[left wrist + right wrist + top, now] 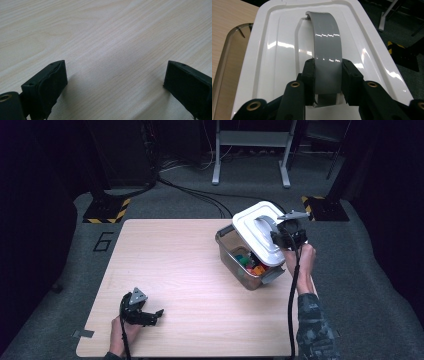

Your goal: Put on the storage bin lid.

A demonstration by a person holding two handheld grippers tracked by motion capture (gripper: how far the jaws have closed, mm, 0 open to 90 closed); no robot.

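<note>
A: Right gripper [327,75]: fingers [309,75] clamped on the grey handle [327,45] of the white lid [257,231], one pad on each side of the strap.

B: Lid position?

A: Tilted and raised at its far right edge. It sits partly over the clear box [235,254], near the far right corner of the bench [180,270]. The box's near left part is uncovered, and coloured items [250,262] show inside, orange, green and blue; what they are is too small to tell.

B: The hand on that side?

A: Right hand [300,260] is just right of the box, with the cable running down along the forearm and patterned sleeve [312,320].

B: Left gripper [115,82]?

A: Fingers [47,85] stand wide apart with nothing between them, just bare wood grain. It rests near the bench's near left corner, well apart from the box, with a grey three-cornered plate [138,296] on top.
</note>
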